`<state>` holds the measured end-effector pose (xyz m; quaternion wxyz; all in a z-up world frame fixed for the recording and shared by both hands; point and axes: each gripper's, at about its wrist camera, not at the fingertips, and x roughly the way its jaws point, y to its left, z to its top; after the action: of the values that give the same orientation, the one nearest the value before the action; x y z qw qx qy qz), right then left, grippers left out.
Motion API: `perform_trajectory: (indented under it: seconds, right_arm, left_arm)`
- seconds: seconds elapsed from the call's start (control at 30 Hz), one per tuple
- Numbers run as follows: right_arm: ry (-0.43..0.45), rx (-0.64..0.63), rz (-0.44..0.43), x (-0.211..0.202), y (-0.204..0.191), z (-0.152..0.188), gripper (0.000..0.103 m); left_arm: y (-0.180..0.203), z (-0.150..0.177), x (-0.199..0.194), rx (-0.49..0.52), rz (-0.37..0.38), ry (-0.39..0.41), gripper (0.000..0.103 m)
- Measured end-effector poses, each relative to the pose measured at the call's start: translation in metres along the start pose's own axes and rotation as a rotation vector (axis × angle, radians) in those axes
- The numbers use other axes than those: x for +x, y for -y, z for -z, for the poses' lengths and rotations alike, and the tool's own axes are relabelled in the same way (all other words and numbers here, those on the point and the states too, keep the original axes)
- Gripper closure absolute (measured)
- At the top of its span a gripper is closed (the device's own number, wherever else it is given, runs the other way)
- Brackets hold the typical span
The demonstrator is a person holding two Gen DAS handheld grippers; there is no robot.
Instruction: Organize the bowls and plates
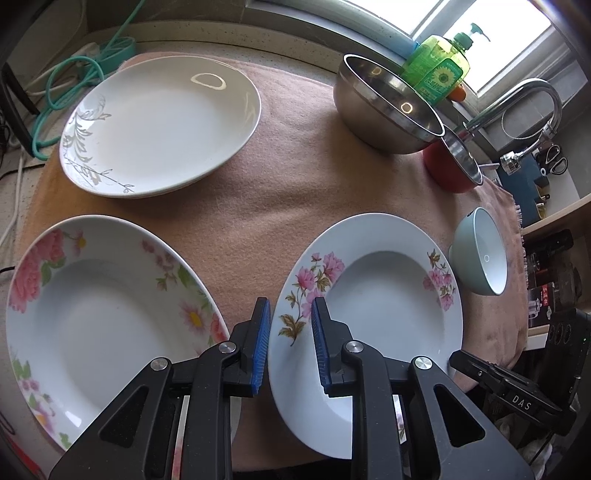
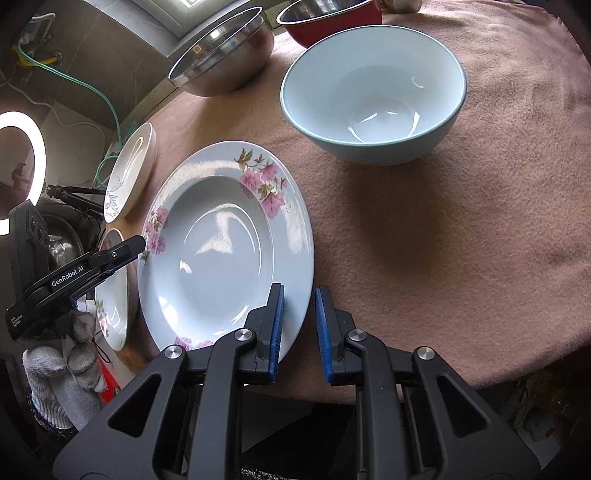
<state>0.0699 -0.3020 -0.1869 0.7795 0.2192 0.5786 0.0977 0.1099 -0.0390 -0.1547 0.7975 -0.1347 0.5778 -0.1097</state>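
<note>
The left tool [image 1: 290,345] is seen with its blue pads a narrow gap apart and nothing pinched; it is held above the bare cloth strip between two plates, with no contact shown. The right tool [image 2: 298,330] is likewise nearly closed and empty, its pads straddling the near right rim of the small flowered plate [image 2: 225,243] from above; whether the rim is touched cannot be told. To the left of the left tool lies the large flowered plate [image 1: 99,314], and beyond it the white plate with a grey leaf pattern [image 1: 162,122], which appears to rest on a second plate. Beyond the right tool stands the pale green bowl [image 2: 373,92], and farther back the steel bowl [image 2: 225,55] and the red bowl [image 2: 328,18], all upright on the pink cloth [image 2: 443,240] covering the worktop. A soap bottle [image 1: 437,70] and a tap [image 1: 528,107] are noted by the window. No item is judged to be grouped yet beyond the far pair of plates, so the task is assessed as at its start, with a first grasp being prepared. The next move is judged to require wider jaws, lowered over a plate rim, most likely that of the small flowered plate, so that it may be lifted onto another plate.
</note>
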Motion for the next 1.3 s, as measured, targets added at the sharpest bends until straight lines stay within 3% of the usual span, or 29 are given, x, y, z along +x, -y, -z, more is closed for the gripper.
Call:
perform_trajectory:
  seconds: [0.33,0.5,0.67,0.77,1.3]
  right_arm:
    - [0.06,0.004,0.007,-0.022,-0.002,-0.004,0.085]
    - [0.091,-0.028,0.002,-0.029,-0.018,-0.005,0.057]
    - [0.098,-0.085,-0.017,-0.029,-0.04,-0.007,0.057]
    - [0.095,-0.127,-0.025,-0.024,-0.056,-0.011,0.057]
    - [0.04,-0.311,-0.101,0.008,-0.138,-0.021,0.057]
  left_arm:
    - [0.001,0.001,-0.02,-0.003,0.015,0.052,0.082]
    - [-0.003,0.002,-0.028,-0.017,0.026,0.071,0.081]
    - [-0.016,0.006,-0.041,-0.045,0.025,0.098,0.08]
    - [-0.029,0.009,-0.05,-0.074,0.016,0.123,0.07]
    - [-0.113,0.038,-0.092,-0.277,-0.047,0.203,0.07]
